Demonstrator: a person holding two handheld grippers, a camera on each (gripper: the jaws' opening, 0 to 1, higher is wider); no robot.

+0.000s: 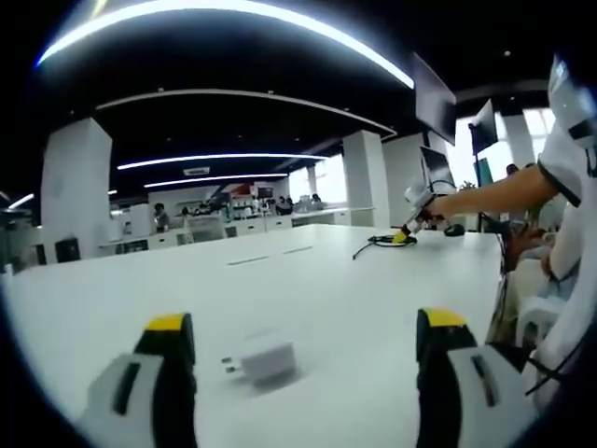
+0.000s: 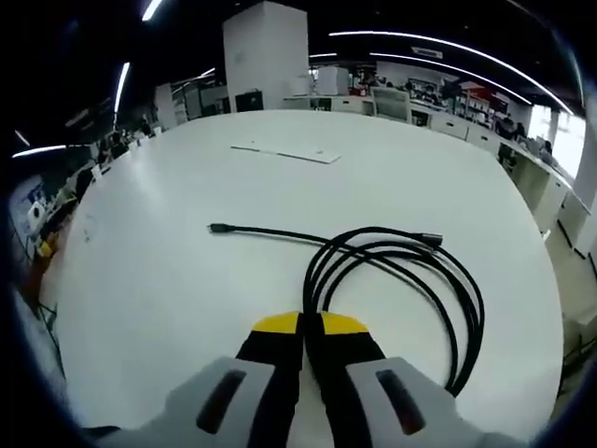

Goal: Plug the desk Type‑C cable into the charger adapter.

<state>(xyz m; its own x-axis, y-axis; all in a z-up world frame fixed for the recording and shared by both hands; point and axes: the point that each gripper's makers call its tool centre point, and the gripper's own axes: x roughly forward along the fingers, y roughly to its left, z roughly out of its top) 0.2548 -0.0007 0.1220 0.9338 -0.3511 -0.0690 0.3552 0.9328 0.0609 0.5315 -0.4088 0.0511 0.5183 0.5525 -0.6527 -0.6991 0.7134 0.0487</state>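
cable (image 2: 401, 271) lies coiled mid-table, bare white table (image 2: 168, 233) around it; right gripper (image 2: 303, 327) pinched closed on its loop. left gripper (image 1: 303, 327) spread wide, straddling charger adapter (image 1: 263, 362) at lower centre, touching nothing.

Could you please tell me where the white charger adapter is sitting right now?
In the left gripper view, the charger adapter lies on the white table between the left gripper's open jaws, nearer the left one, untouched.

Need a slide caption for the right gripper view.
Right hand-held gripper shut on coiled black Type-C cable lying on the white table.
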